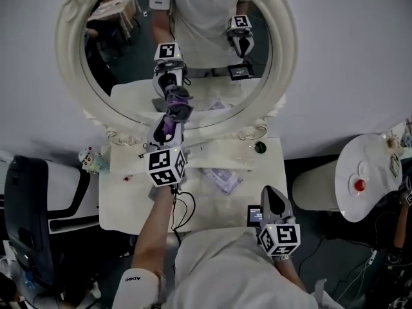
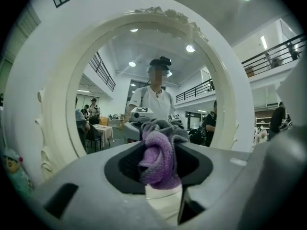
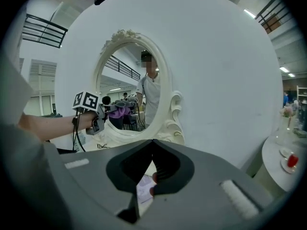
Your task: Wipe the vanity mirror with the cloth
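The oval vanity mirror (image 1: 199, 37) in an ornate white frame stands at the back of a white vanity table (image 1: 264, 185). My left gripper (image 1: 168, 125) is shut on a bunched purple and grey cloth (image 1: 172, 113), which is held at the mirror's lower edge, left of centre. In the left gripper view the cloth (image 2: 160, 159) sits between the jaws with the glass (image 2: 120, 80) just beyond. My right gripper (image 1: 274, 196) hangs over the table's front right, close to the person's body, shut and holding nothing. From the right gripper view I see the mirror (image 3: 129, 80) and the cloth (image 3: 119, 111).
A patterned purple packet (image 1: 222, 177) lies mid-table and a small dark round item (image 1: 260, 147) sits at the back right. A small figurine (image 1: 90, 160) stands at the table's left end. A black chair (image 1: 26, 217) is left; a round white side table (image 1: 370, 166) is right.
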The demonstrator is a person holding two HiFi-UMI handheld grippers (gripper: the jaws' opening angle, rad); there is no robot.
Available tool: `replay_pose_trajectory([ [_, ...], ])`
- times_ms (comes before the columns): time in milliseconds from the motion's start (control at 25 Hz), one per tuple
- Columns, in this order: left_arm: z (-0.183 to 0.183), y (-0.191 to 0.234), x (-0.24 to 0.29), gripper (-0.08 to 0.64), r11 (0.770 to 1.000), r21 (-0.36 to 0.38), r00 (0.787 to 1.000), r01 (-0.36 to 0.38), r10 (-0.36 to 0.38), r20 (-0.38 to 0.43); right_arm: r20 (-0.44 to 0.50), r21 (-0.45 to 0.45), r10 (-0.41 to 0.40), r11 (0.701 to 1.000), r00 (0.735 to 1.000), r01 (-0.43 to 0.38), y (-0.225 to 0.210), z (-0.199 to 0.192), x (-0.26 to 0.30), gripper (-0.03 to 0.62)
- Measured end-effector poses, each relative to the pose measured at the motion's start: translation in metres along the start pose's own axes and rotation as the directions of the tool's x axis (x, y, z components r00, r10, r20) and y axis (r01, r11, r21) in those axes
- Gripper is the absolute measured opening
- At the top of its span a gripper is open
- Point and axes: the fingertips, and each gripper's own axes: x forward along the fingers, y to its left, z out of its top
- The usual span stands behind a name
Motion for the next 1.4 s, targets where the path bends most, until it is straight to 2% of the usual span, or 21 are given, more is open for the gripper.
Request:
replay_pose_trajectory([
  [200, 0.011, 0.059, -0.017, 0.150, 0.997, 0.004, 0.997, -0.081, 0.081, 0.009, 0.015, 0.002, 0.030, 1.000, 0.999, -0.030, 0.031, 0.005, 0.012, 0.008],
  [440, 0.013, 0.125, -0.037, 0.150, 0.980, -0.014, 0.980, -0.199, 0.199, -0.008, 0.023, 0.018, 0.042, 0.999, 0.999, -0.043, 0.055, 0.006, 0.021, 0.008],
  [600, 0.013, 0.146, -0.048, 0.150, 0.971, -0.026, 0.971, -0.239, 0.239, -0.015, 0.024, 0.021, 0.069, 0.997, 0.997, -0.070, 0.071, 0.005, 0.023, 0.008],
  [720, 0.014, 0.146, -0.052, 0.150, 0.968, -0.042, 0.969, -0.247, 0.247, 0.000, 0.016, 0.015, 0.080, 0.997, 0.997, -0.081, 0.069, 0.004, 0.021, 0.008],
  [920, 0.012, 0.103, -0.052, 0.150, 0.981, -0.052, 0.982, -0.187, 0.189, 0.023, 0.003, 0.032, 0.057, 0.998, 0.998, -0.057, 0.041, 0.000, 0.017, 0.008],
  [1160, -0.012, -0.002, -0.025, 0.150, 0.999, -0.033, 0.999, -0.035, 0.035, -0.002, -0.005, 0.020, 0.049, 0.999, 0.999, -0.049, 0.007, -0.001, 0.010, 0.008],
  [1400, -0.047, -0.088, 0.013, 0.150, 0.996, -0.033, 0.996, 0.081, -0.082, -0.035, -0.013, 0.005, -0.046, 0.999, 0.999, 0.046, -0.048, -0.004, -0.012, 0.008],
])
